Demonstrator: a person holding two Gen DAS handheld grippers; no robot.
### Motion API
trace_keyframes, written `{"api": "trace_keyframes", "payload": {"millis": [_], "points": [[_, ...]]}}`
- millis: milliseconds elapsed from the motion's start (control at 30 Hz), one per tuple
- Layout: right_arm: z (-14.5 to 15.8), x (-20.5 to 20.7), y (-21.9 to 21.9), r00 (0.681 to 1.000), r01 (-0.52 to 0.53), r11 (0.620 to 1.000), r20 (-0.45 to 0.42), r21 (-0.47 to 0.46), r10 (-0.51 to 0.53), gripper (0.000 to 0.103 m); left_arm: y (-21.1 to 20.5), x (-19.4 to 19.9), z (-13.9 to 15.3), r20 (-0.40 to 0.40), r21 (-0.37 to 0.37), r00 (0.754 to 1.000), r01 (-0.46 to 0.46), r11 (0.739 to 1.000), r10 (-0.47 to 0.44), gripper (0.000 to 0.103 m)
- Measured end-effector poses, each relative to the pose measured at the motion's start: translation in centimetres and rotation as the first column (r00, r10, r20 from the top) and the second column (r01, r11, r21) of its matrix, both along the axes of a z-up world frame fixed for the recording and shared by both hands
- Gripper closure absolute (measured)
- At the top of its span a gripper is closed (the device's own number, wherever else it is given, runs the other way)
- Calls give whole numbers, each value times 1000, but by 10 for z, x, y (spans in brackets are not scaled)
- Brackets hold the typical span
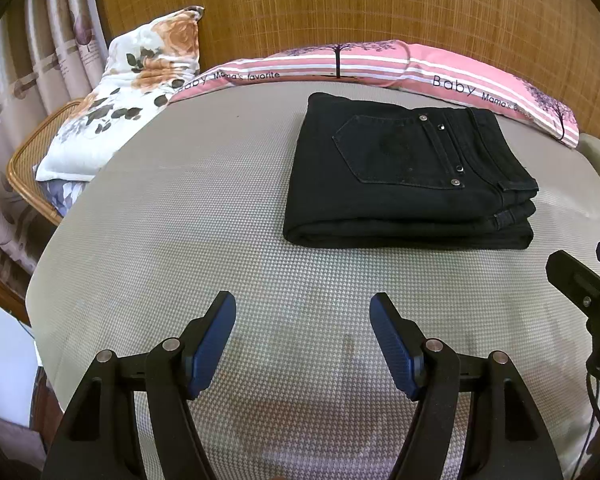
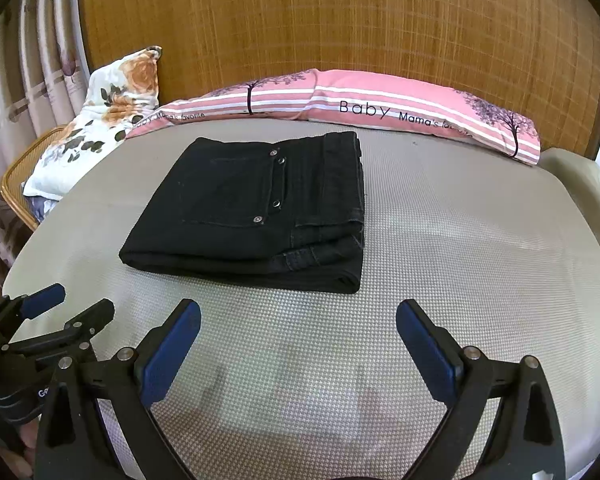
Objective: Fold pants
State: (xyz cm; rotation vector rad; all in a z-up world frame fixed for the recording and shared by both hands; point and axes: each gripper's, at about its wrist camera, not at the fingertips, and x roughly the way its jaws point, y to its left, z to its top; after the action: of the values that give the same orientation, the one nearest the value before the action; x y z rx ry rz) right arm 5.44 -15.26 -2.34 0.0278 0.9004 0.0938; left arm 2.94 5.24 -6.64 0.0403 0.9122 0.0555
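Observation:
Black pants (image 1: 408, 176) lie folded into a thick rectangular stack on the grey woven mat (image 1: 180, 240), back pocket facing up. In the right wrist view the same pants (image 2: 256, 212) sit left of centre on the mat (image 2: 460, 260). My left gripper (image 1: 303, 308) hovers over bare mat in front of the stack, open, nothing between its blue pads. My right gripper (image 2: 298, 314) is also open and empty, just short of the stack's near edge. Each gripper shows at the edge of the other's view: the right gripper (image 1: 584, 268) and the left gripper (image 2: 72, 300).
A pink striped pillow (image 1: 380, 64) lies along the far edge against a woven bamboo headboard (image 1: 340, 4). A floral cushion (image 1: 132, 92) rests at the back left on a rattan chair (image 1: 32, 160). Curtains (image 1: 28, 72) hang at the left.

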Motion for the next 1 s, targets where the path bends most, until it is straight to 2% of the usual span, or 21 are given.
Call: {"api": "trace_keyframes", "payload": {"millis": [1000], "points": [[-3,-1,3,1000,-1,1000,-13,-11,1,6,-7,1,0,0,-6,1000,27,1000,-27,33]]}}
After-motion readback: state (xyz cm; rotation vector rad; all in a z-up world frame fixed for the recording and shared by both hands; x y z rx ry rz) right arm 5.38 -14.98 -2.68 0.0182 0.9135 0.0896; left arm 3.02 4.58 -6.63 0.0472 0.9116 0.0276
